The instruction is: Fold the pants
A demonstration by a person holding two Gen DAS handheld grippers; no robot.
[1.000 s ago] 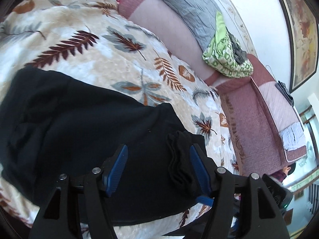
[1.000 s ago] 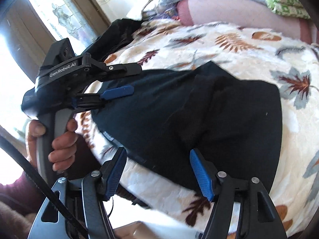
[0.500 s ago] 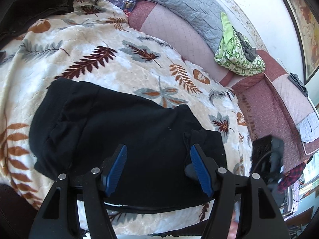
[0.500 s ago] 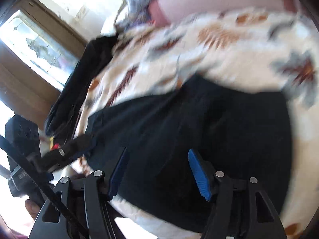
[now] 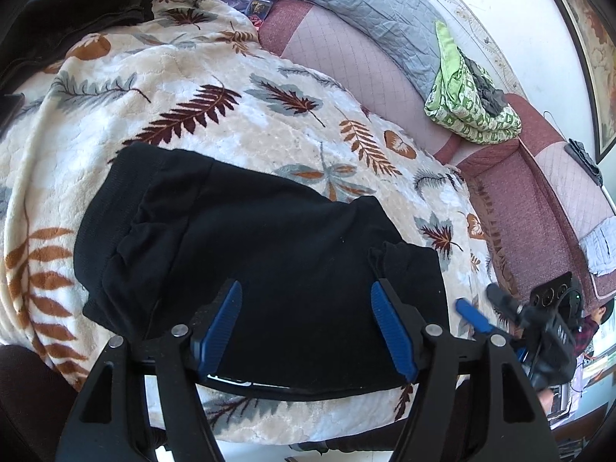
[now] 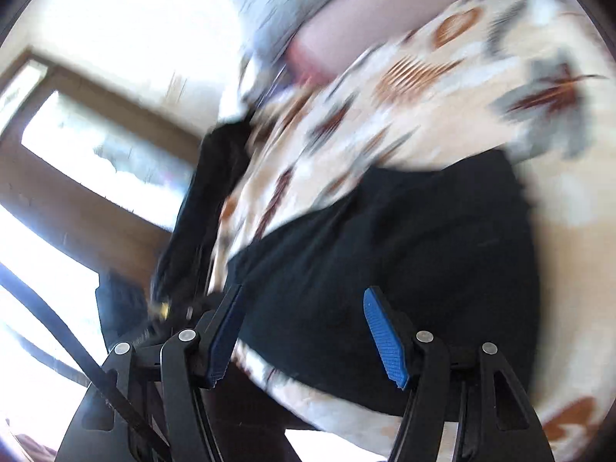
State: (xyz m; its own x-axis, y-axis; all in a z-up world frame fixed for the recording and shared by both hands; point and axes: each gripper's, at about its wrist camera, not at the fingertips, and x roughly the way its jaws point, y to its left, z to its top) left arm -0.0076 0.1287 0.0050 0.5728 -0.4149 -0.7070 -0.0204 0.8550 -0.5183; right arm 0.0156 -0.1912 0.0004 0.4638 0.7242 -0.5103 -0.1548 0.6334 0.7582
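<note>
Folded black pants [image 5: 250,238] lie on a cream blanket with a leaf print [image 5: 192,77]. My left gripper [image 5: 305,287] hovers over their near edge. Its jaws are opening, and only flat cloth shows below the gap; the blue pads press on nothing. A small raised fold [image 5: 389,258] sits just beyond the right pad. In the blurred right wrist view my right gripper [image 6: 303,290] stands open above the pants [image 6: 404,238] near the blanket's edge [image 6: 346,404]. The right gripper's blue pad [image 5: 473,315] also shows at the right of the left wrist view.
A pink cushioned backrest [image 5: 346,57] runs behind the blanket with a grey quilt [image 5: 365,4] and a green patterned cloth [image 5: 469,107] on it. A dark garment [image 5: 77,7] lies at the far left corner. A bright window [image 6: 96,146] fills the left of the right wrist view.
The left gripper drew back, so more of the pants shows and the bunched cloth at its right pad lies free. The right gripper swung and rolled; the left gripper and hand left its view.
</note>
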